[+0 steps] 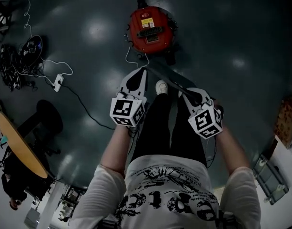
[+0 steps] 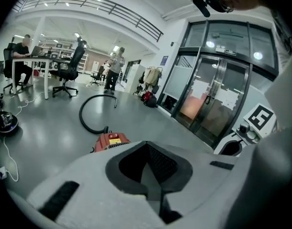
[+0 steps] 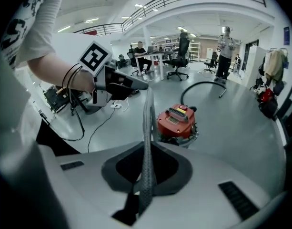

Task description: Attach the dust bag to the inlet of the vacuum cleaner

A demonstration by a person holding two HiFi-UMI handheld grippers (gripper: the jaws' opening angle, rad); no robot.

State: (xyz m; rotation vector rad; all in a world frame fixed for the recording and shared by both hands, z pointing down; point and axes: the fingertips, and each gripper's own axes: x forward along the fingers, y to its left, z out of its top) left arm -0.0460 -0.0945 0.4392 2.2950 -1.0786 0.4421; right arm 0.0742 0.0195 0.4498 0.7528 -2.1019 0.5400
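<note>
Dust bag point(image 1: 172, 81) is off the vacuum and up in the air, a thin dark band stretched between the two tongs in front of the person's legs. In the right gripper view it shows edge-on as a grey textured strip point(image 3: 146, 142) running from the jaws up to the other tool. Right gripper point(image 3: 146, 168) has its jaws closed on one end of the bag. Left gripper point(image 2: 150, 168) has its jaws together, seemingly on the other end; head view and right gripper view both show the band ending at its tip point(image 1: 142, 73). The bag's long axis runs across the body, left end a bit further forward than the end at the right gripper point(image 1: 189, 95). The red vacuum cleaner point(image 1: 151, 30) sits on the floor ahead of and below both tools, well apart from the bag and almost in line with the left tip, so the left hand looks nearer. Both need to go forward and down, probably. The inlet can't be made out from here. The canister's top is on, so its contents are not visible, and the bag looks flat, likely empty. A black hose point(image 2: 88, 113) curls on the floor beyond the vacuum. A power strip point(image 1: 58, 82) with a cable lies off to the left, near a round table point(image 1: 19, 144).
</note>
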